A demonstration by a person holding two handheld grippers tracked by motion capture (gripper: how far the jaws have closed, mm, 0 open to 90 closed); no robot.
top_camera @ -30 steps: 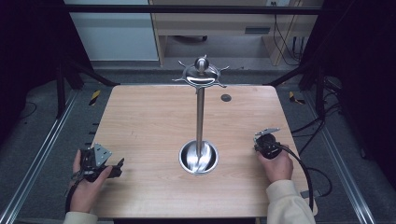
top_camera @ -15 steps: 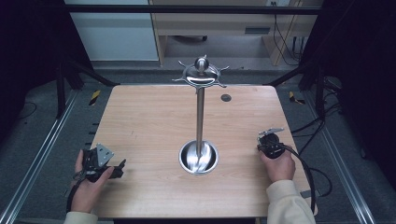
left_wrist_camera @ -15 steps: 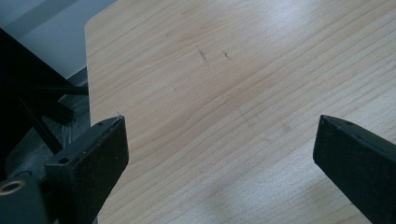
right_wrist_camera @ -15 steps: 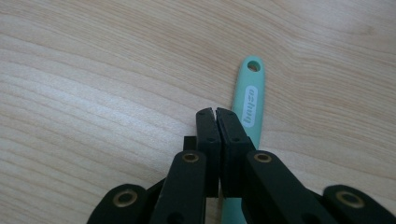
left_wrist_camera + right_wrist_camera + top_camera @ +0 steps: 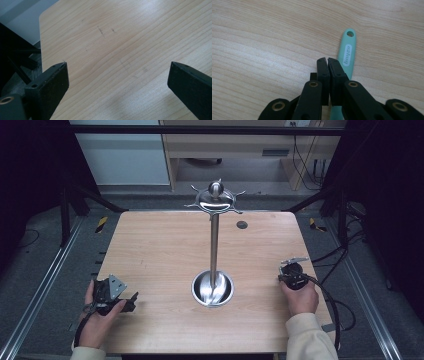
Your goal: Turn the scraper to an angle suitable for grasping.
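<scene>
- Now we rest our right gripper [image 5: 327, 60], jaws together and empty, over the teal handle [image 5: 347, 53] lying on the table [image 5: 160, 250];
- our left gripper [image 5: 117, 75] gapes, idle;
- next, probably, we open and clamp that handle.

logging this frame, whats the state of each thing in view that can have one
left gripper: open, nothing between its jaws, over bare wood
right gripper: shut, jaws together, over the handle
mint green handle: flat on the table, hanging hole at its far end, not clamped
steel hanging stand: upright in its round base, hooks bare
table: bearing the stand and handle
</scene>
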